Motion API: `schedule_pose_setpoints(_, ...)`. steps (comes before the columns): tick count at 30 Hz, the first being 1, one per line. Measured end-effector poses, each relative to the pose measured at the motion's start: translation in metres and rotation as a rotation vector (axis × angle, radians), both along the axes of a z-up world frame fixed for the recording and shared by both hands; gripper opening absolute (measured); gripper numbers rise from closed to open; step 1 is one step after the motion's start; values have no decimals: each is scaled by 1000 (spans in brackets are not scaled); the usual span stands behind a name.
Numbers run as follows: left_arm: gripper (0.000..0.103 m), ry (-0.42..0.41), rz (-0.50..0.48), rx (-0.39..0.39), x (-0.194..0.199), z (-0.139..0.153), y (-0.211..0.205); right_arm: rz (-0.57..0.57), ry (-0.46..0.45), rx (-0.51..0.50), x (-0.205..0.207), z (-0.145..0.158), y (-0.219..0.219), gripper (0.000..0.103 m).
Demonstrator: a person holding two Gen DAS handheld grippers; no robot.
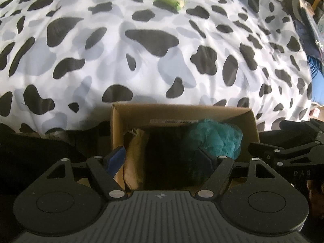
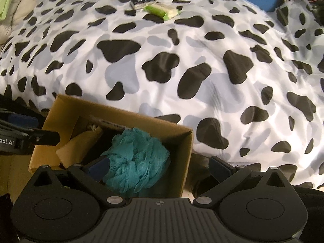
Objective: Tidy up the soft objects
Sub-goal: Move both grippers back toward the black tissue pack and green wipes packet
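Bed (image 2: 202, 64): covered by a white quilt with black and grey cow-patch print; fills most of both wrist views.

Cardboard box (image 2: 186, 154): brown, open-topped, standing at the near edge of the bed, inner flaps folded down inside; its interior is dark.

Left claw (image 1: 162, 158): blue-padded fingers standing apart, poised above the box opening, one finger over the box's left wall, the other beside the sponge; nothing gripped.

Right claw (image 2: 160, 168): fingers standing wide apart, straddling the box's right wall; the left finger is inside the box just beside the sponge, the right finger outside over the bed edge. Whether that pad touches the sponge cannot be told.

Bath sponge (image 2: 137, 160): teal mesh puff, lying inside the box against its right-hand side.

Green packet (image 2: 162, 11): flat, light green, lying on the far part of the quilt.

Dark small item (image 2: 142, 2): just behind the green packet, touching or nearly so; too blurred to identify.
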State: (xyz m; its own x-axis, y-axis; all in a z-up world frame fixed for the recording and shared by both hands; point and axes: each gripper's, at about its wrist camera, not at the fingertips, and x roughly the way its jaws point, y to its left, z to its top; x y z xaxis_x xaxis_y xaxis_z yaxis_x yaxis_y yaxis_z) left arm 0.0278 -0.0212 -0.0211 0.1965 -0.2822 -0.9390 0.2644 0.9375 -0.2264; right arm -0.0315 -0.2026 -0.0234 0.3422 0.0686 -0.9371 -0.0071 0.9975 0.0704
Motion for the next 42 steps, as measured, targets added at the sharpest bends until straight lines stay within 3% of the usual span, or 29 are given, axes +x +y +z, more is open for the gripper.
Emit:
schedule_pose_setpoints(18, 75, -275, 36, -64, -6, 37, 0, -96, -211, 31, -1, 30, -16, 103)
schedule_pose_setpoints(42, 75, -459, 19, 31, 14, 54, 1, -66, -372, 11, 17, 50, -17, 103)
